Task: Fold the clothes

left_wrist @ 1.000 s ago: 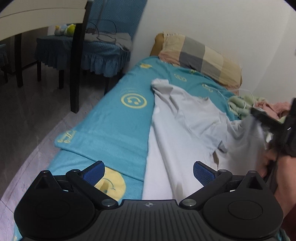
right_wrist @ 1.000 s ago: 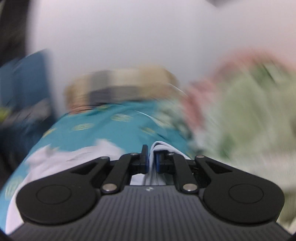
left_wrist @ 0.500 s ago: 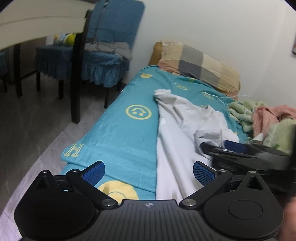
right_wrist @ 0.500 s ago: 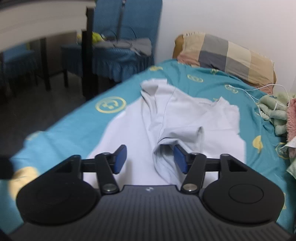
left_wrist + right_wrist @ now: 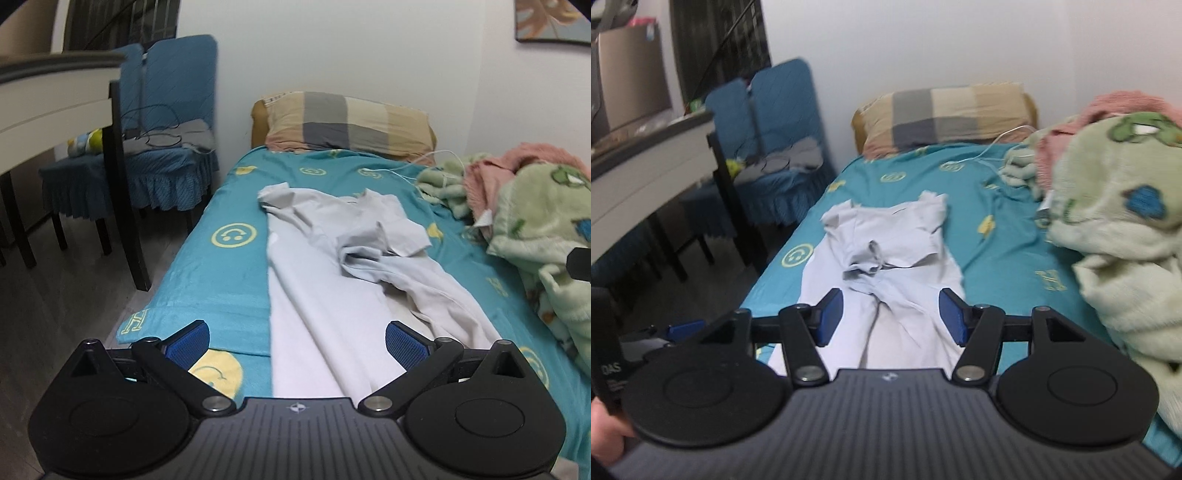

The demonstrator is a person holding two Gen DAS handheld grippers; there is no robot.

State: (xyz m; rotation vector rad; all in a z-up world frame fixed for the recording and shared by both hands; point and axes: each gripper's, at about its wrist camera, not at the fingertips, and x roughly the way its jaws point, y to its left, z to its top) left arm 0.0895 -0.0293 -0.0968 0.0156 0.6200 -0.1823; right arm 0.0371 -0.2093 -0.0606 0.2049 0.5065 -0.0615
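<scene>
A pale grey-white shirt [image 5: 332,266] lies rumpled along the teal bed sheet [image 5: 221,280], its right side thrown over the middle in a crumpled heap. It also shows in the right wrist view [image 5: 890,273]. My left gripper [image 5: 297,341] is open and empty, above the shirt's near hem. My right gripper [image 5: 891,316] is open and empty, held above the shirt's lower part. The left gripper's edge shows at the lower left of the right wrist view [image 5: 668,332].
A checked pillow [image 5: 347,122] lies at the bed's head. A green and pink blanket pile [image 5: 535,221] fills the right side. A white cable [image 5: 421,162] runs across the sheet. Blue-covered chairs [image 5: 155,147] and a table [image 5: 55,99] stand left of the bed.
My right gripper has let go of the shirt, opened and pulled back and up. The shirt's right side now lies dropped over the middle. The left gripper has risen and drawn back.
</scene>
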